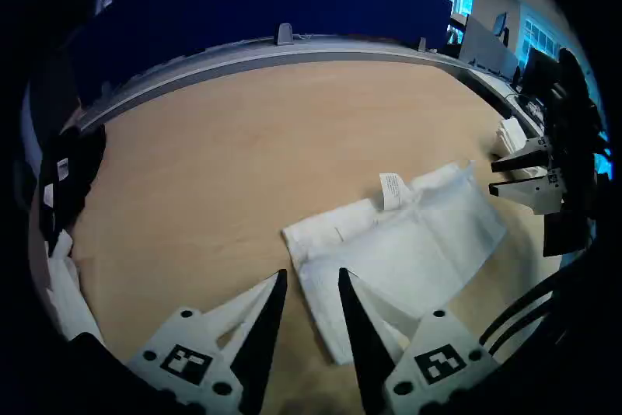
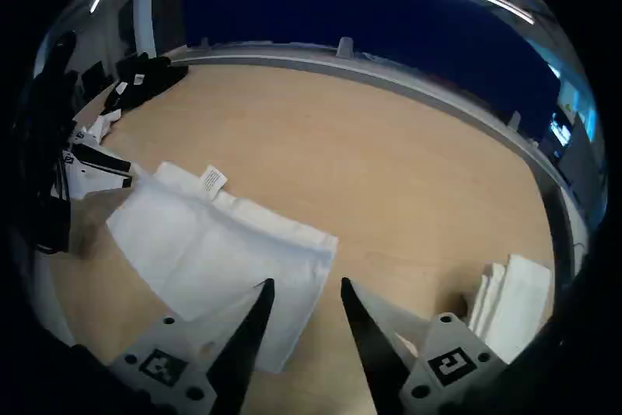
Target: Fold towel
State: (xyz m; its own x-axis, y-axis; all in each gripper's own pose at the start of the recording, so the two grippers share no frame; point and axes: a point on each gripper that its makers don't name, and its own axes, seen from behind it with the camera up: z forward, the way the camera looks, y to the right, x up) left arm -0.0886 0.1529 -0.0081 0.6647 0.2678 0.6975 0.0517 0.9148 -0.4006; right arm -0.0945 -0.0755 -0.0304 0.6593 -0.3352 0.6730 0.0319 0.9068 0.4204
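White towel (image 1: 412, 244) is lying partly folded on the wooden table (image 1: 272, 143). Left gripper (image 1: 311, 279) is angling down at one corner, fingers narrowly parted, gripping nothing. Right gripper (image 2: 305, 284) is facing it over the opposite edge, likewise parted and empty.

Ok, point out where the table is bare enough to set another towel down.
Bare: the table between the towel and the blue divider. Crowded: the white folded stack at one edge, black items at the far corner.
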